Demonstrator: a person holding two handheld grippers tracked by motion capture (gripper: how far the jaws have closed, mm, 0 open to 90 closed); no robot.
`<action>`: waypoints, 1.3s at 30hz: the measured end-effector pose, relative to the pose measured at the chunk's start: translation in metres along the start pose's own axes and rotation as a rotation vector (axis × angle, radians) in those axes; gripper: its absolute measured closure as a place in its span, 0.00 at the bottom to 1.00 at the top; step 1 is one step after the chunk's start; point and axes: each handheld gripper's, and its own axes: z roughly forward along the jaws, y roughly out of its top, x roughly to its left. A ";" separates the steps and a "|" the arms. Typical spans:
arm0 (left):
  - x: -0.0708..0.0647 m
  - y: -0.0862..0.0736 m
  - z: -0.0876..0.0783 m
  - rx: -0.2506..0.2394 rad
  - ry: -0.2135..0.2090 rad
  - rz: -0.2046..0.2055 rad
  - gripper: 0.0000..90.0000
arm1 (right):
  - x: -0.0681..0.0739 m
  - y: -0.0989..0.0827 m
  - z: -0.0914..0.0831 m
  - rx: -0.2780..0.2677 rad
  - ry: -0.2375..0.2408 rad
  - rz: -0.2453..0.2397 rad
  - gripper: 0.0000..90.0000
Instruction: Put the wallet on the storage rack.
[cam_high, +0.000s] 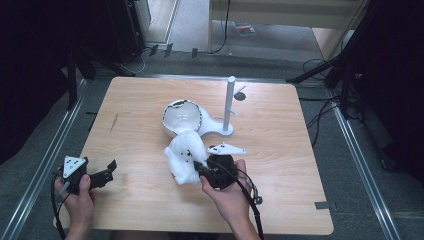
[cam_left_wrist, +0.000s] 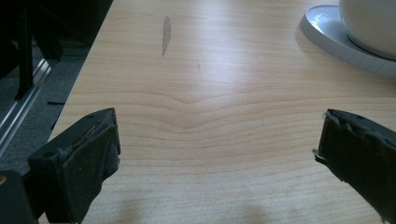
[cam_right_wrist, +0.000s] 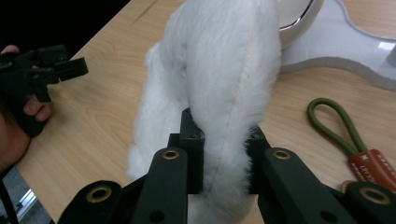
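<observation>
A white fluffy plush toy (cam_high: 185, 156) lies just in front of a white bowl (cam_high: 180, 118) at the table's middle. My right gripper (cam_high: 199, 168) is shut on the toy's near end. In the right gripper view both jaws press into the fur (cam_right_wrist: 219, 70), and my right gripper (cam_right_wrist: 222, 156) pinches a seam. My left gripper (cam_high: 110, 171) hovers near the table's front left, open with nothing in it. The left gripper view has its pads (cam_left_wrist: 88, 158) far apart over bare wood, with my left gripper (cam_left_wrist: 219, 149) holding nothing.
The bowl rests on a flat white base (cam_high: 220, 131) with an upright white post (cam_high: 229, 102). That base (cam_left_wrist: 334, 42) and bowl (cam_left_wrist: 373, 23) lie ahead and to the right of the left gripper. A green cord loop with a brown leather tag (cam_right_wrist: 338, 128) lies right of the toy.
</observation>
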 end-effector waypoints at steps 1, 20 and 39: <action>0.000 0.000 0.000 0.000 0.000 0.000 0.00 | -0.002 0.004 -0.002 -0.006 -0.002 0.015 0.87; 0.001 0.000 0.000 0.002 -0.004 -0.005 0.00 | -0.020 0.047 0.008 -0.016 -0.083 0.044 0.87; 0.001 0.000 0.000 0.000 -0.010 -0.011 0.00 | -0.037 0.075 0.052 0.036 -0.129 0.085 0.87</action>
